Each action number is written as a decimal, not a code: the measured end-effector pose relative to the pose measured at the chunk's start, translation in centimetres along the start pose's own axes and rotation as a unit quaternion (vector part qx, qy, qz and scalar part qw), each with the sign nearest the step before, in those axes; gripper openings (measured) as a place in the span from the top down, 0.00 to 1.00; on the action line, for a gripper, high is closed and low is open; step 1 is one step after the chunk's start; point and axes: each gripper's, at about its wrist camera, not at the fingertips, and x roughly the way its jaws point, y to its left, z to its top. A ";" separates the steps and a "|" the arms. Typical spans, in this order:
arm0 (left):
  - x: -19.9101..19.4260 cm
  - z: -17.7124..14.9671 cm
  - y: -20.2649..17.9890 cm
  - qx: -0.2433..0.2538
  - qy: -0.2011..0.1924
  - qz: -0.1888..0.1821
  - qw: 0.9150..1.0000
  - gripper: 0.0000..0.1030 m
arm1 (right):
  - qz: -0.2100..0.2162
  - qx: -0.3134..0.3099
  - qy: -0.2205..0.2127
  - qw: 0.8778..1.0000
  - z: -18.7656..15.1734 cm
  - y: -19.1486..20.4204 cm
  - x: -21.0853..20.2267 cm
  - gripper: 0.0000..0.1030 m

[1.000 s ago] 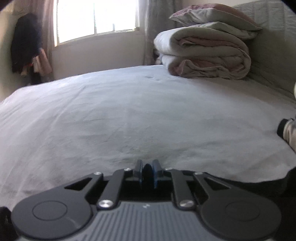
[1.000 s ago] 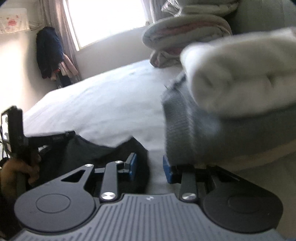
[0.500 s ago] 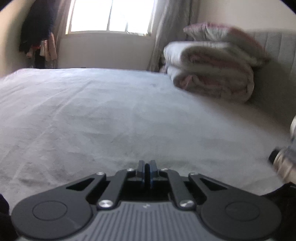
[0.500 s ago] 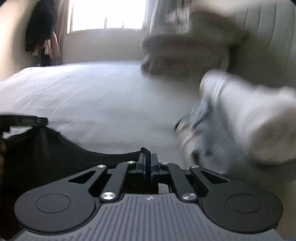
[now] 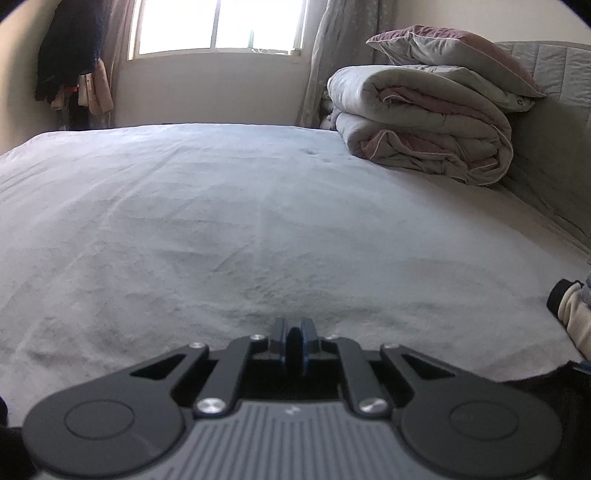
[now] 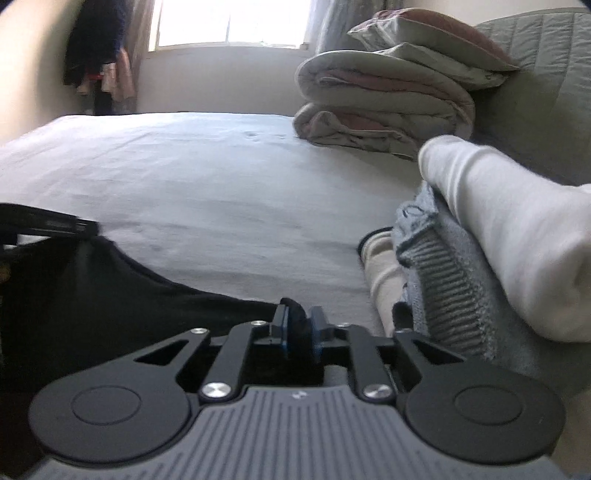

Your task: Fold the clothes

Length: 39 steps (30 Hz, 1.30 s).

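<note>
Bed (image 5: 229, 221): covered in a pale grey sheet, lightly creased, seen low from its near edge. Left tongs (image 5: 294, 341): closed on a fold of dark cloth pinched between the blue pads, held just above the sheet at the bed's near edge. Right tongs (image 6: 299, 330): likewise closed, gripping a bunched edge of the black garment (image 6: 122, 295), which hung slack and spread away to the left toward the left tongs (image 6: 55, 223), its upper hem sagging between the two grips. Stack of folded clothes (image 6: 491, 254): lying on the bed just to the right of the right tongs; a white piece on top, a grey ribbed knit beneath, a cream item with a dark trim at the bottom. Folded duvet (image 5: 421, 122): grey and dusty pink, set against the padded headboard (image 5: 554, 122) at the far right, a pillow (image 5: 454, 51) resting on top. Window (image 5: 218, 26): bright, on the far wall; dark clothes (image 5: 68, 51) hanging in the left corner.
</note>
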 end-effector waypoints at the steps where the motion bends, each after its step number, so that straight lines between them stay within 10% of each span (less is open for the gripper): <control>1: -0.1 0.0 -0.1 0.003 -0.001 -0.001 1.000 0.85 | 0.008 0.001 0.003 1.000 0.1 -0.1 -0.2 0.66; 4: -0.8 0.1 -0.4 0.009 -0.015 0.001 1.000 0.59 | 0.047 0.012 0.027 0.998 0.1 -1.7 -0.8 0.59; 17: -9.6 -0.9 -6.0 0.121 0.026 -0.142 0.982 0.60 | 0.203 0.060 0.103 0.972 -0.6 -7.5 -2.4 0.57; 26: -11.1 -6.1 -11.2 0.202 0.067 -0.252 0.944 0.59 | 0.213 0.022 0.097 0.972 -1.2 -6.2 -3.0 0.98; 31: -12.4 -6.5 -10.5 0.188 0.066 -0.248 0.948 0.50 | 0.185 0.015 0.080 0.979 -1.4 -7.2 -4.2 0.99; 39: -14.7 -6.5 -2.8 0.139 0.066 -0.134 0.979 0.43 | 0.191 0.023 0.079 0.978 -0.4 -5.8 -3.5 0.84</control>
